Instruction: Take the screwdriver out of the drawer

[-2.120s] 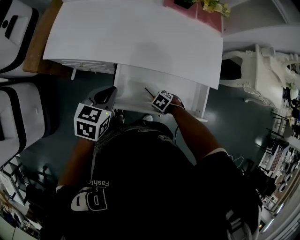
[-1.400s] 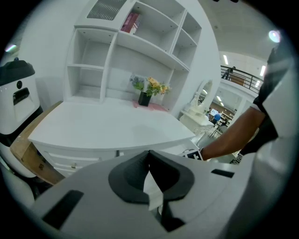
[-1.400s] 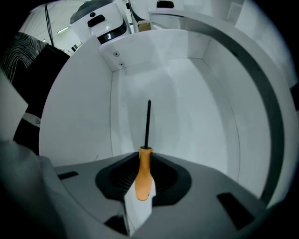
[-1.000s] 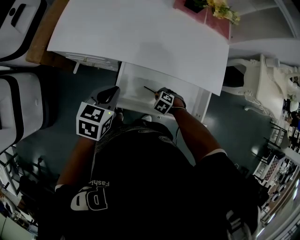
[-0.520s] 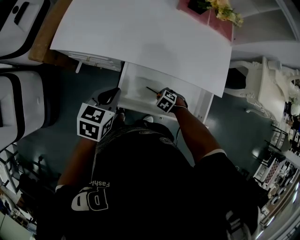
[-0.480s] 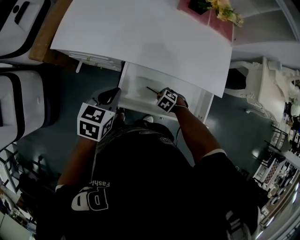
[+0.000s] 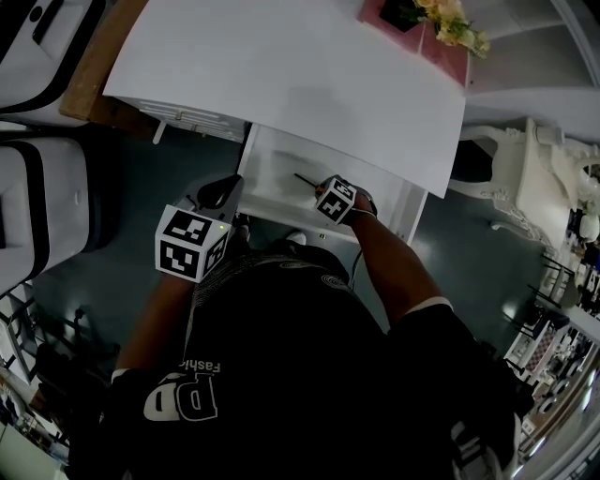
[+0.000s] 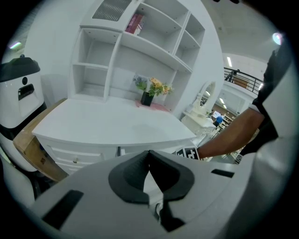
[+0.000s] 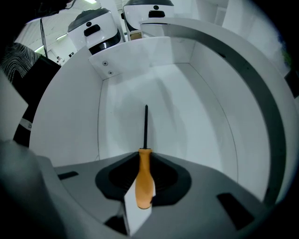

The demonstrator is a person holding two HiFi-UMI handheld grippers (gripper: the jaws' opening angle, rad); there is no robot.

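The white drawer (image 7: 272,159) stands pulled out under the desk top (image 7: 281,66). In it lies the screwdriver (image 9: 144,179), with an orange handle and a thin dark shaft (image 7: 305,179) pointing toward the drawer's back. My right gripper (image 9: 145,175) points down into the drawer (image 9: 187,107). Its jaws are closing with the orange handle between them, and a little gap still shows at the pads. In the head view the marker cube hides the right gripper (image 7: 325,193). My left gripper (image 7: 223,187) hovers at the drawer's front left corner, and its jaws (image 8: 149,172) are shut on nothing.
A vase of flowers (image 7: 422,14) on a pink mat stands at the desk's far right. An ornate white chair (image 7: 525,159) is to the right, white-and-black machines (image 7: 37,206) and a cardboard box (image 7: 84,75) to the left. A shelf unit (image 8: 135,46) rises behind the desk.
Both grippers stay where they were, the right one over the screwdriver. Only the head view has drifted a little.
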